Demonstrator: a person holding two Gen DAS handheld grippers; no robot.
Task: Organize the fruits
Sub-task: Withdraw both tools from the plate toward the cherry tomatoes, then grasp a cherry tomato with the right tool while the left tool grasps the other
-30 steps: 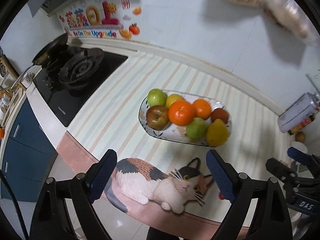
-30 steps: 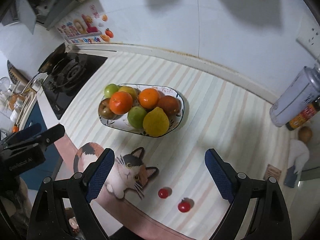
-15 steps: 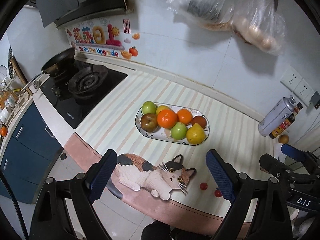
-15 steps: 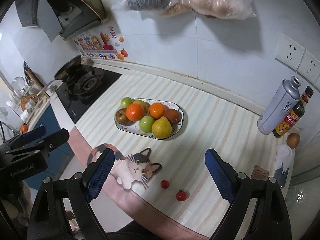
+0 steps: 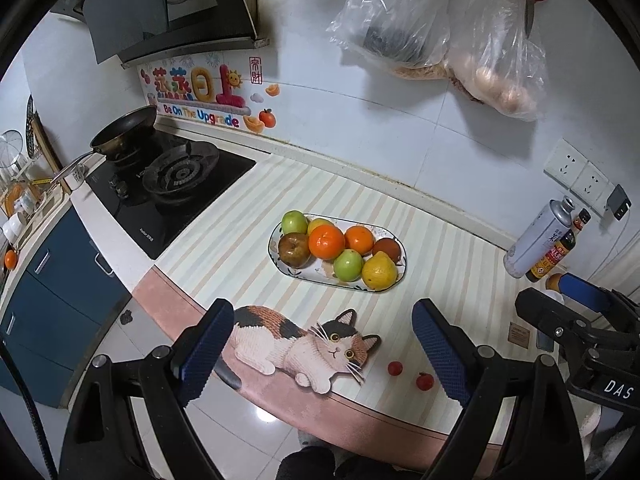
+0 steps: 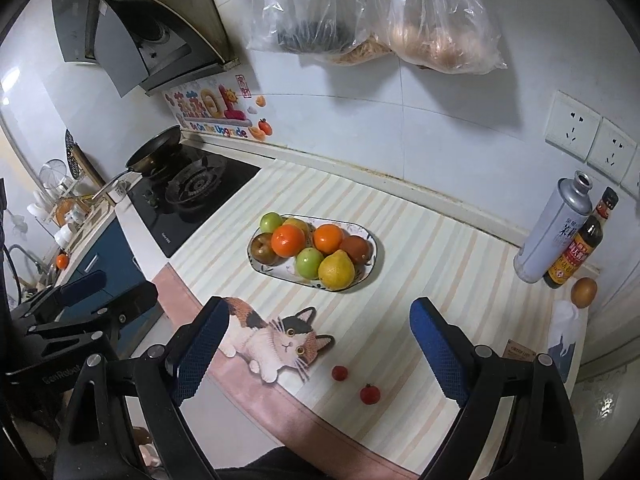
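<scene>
An oval patterned plate sits mid-counter, piled with oranges, green apples, a brown apple and a yellow pear. Two small red tomatoes lie loose near the counter's front edge; they also show in the right wrist view. My left gripper is open and empty, held back above the counter edge. My right gripper is open and empty, likewise held back.
A cat-shaped mat lies at the front edge. A gas hob with a pan is at the left. A gas canister, sauce bottle and an onion stand right. Plastic bags hang on the wall.
Both grippers have pulled back and up from the counter; the plate looks smaller and more of the wall, bags and hood is in view. Both stay open.
</scene>
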